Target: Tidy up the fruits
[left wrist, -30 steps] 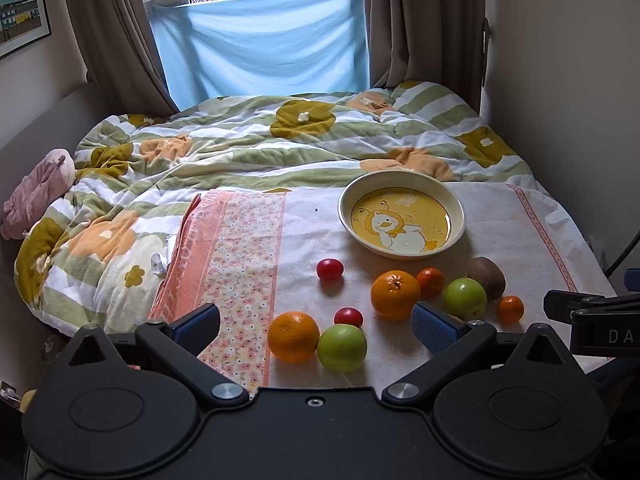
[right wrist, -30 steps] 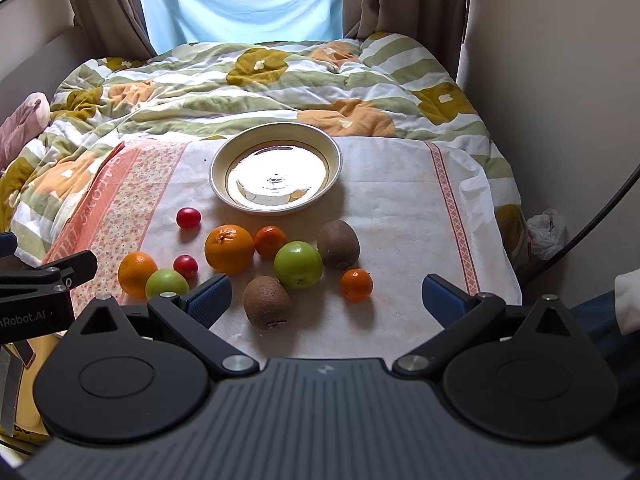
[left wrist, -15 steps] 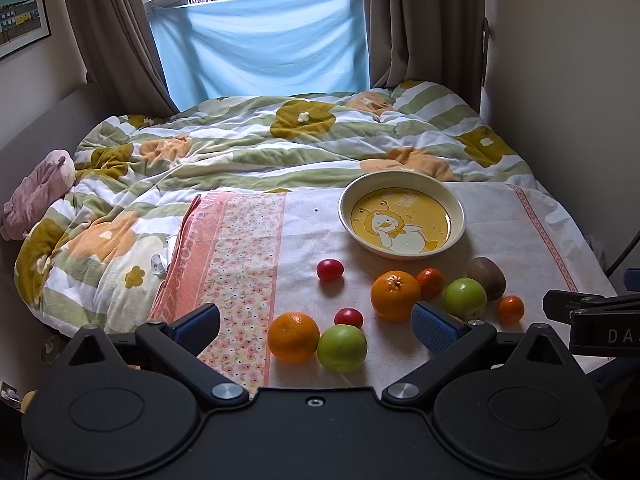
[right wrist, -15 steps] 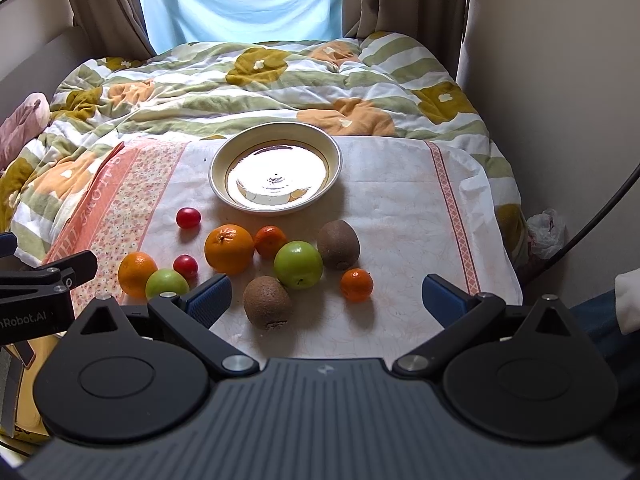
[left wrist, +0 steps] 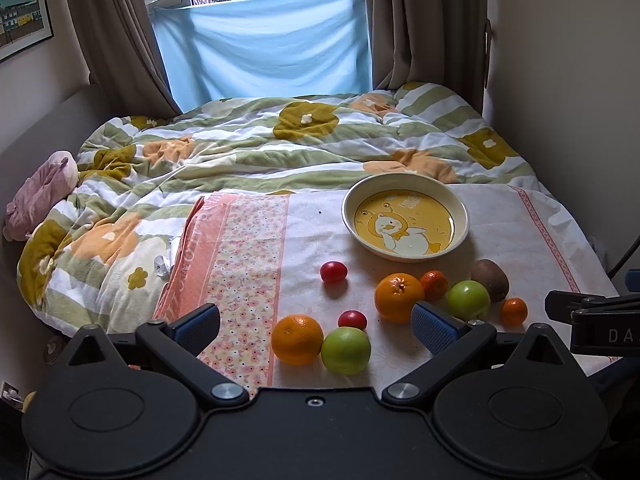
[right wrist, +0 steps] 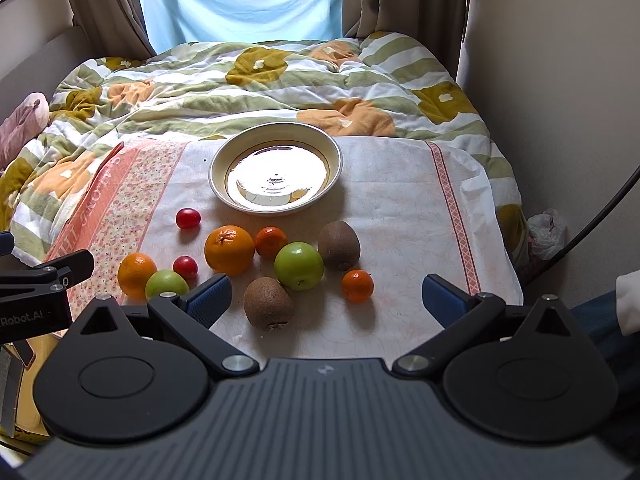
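Several fruits lie on a white cloth [right wrist: 400, 200] spread over the bed, in front of a cream bowl [right wrist: 276, 148] with a yellow duck picture [left wrist: 404, 230]. Among them are two large oranges [right wrist: 229, 250] [left wrist: 297, 339], two green apples [right wrist: 298, 266] [left wrist: 345, 349], two kiwis [right wrist: 268, 303] [right wrist: 339, 245], small mandarins [right wrist: 357, 285] and two red tomatoes [right wrist: 188, 218]. My left gripper [left wrist: 316, 326] is open, low over the near orange and apple. My right gripper [right wrist: 326, 296] is open just above the near kiwi. Neither holds anything.
A striped flowered quilt [left wrist: 240, 152] covers the rest of the bed. A pink soft toy [left wrist: 38, 200] lies at the left edge. Walls close in on the right, curtains and a window stand behind. A black cable [right wrist: 600, 216] hangs at the right.
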A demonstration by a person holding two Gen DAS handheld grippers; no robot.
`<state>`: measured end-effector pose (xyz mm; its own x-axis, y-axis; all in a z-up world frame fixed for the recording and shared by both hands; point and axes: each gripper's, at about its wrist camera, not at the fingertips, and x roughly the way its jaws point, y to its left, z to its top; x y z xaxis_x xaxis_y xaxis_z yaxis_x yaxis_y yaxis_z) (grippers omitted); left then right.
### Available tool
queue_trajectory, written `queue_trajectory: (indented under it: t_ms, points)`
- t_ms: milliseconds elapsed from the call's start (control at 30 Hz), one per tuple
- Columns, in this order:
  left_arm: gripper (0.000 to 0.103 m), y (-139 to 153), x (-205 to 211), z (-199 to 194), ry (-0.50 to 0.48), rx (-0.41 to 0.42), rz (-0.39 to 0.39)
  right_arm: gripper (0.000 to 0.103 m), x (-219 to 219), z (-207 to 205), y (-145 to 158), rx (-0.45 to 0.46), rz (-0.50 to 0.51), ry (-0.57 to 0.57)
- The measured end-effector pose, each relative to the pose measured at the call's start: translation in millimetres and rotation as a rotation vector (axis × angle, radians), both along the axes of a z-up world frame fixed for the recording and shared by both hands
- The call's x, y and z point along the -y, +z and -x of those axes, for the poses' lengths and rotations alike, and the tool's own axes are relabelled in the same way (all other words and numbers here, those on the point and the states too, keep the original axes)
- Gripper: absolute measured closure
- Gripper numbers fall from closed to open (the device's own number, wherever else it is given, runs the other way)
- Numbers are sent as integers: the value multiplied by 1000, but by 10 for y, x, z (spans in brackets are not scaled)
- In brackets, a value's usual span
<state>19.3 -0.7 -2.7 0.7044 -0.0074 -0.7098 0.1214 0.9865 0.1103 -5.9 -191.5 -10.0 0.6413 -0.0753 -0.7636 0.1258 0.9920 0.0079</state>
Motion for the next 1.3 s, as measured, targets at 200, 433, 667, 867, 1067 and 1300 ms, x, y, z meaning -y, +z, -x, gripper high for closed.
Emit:
queue_trajectory:
  t_ms: [200,433,667,867,1067,1300]
  points:
    - [0,1,-1,6,0,0,-1,0,-1,-8,-2,0,-2,-1]
    - [0,13,-57,-47,-14,-23,8,0,-15,-62,-23,-18,-39,-2]
    - [0,-229,-86,-129,-39,-56,19,0,-63,-180,-307,-78,-64,-6]
    - [4,-660,0,-243,-93,-92,23,0,-77,-334,-661,-113,-125,-27]
    - [10,-1085,222,-327,-190,-65,-102,0,-75,-449,-963,-115,-187,-36]
    - [22,-1410,398,-451,-306,-41,-229,0,-112,-616,-1167,-117,-199,-26]
